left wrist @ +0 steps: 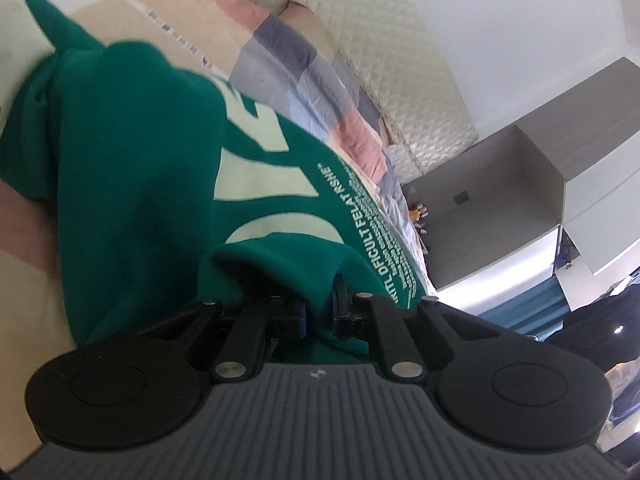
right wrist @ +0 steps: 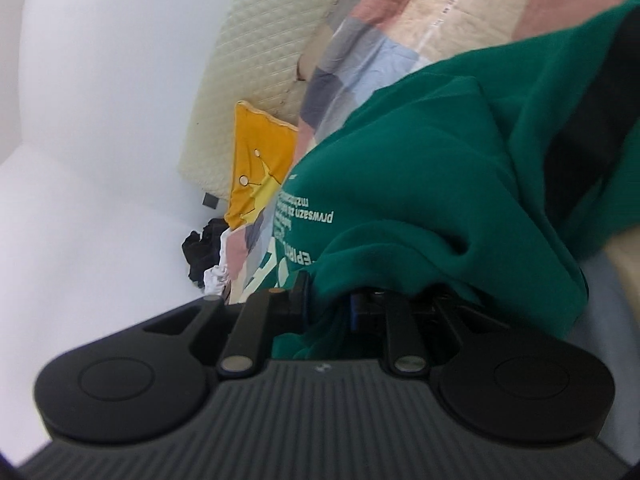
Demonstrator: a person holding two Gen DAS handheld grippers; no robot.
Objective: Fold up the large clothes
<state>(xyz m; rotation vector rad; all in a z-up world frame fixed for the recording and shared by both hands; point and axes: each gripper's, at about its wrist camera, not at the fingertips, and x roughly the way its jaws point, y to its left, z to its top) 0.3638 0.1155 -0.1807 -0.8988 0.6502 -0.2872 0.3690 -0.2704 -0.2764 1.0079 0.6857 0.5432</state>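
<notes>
One green shirt point(left wrist: 140, 168) with pale lettering lies bunched on the bed point(left wrist: 280, 64), over its patchwork cover. Two tongs hold it: the left tongs point(left wrist: 308, 312) stand narrow, pinching a fold of the shirt, and the right tongs point(right wrist: 328, 304) likewise grip its cloth at another edge. One yellow pillow point(right wrist: 260, 160) leans at the bed's quilted headboard point(right wrist: 256, 48); one dark heap point(right wrist: 202, 246) lies beside it.

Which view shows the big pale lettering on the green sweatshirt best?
Left wrist view: the large pale letters on the green sweatshirt spread across the middle of the frame, with small print beside them. The right wrist view shows mostly plain green fabric, some small print, and only a sliver of the big letters.
</notes>
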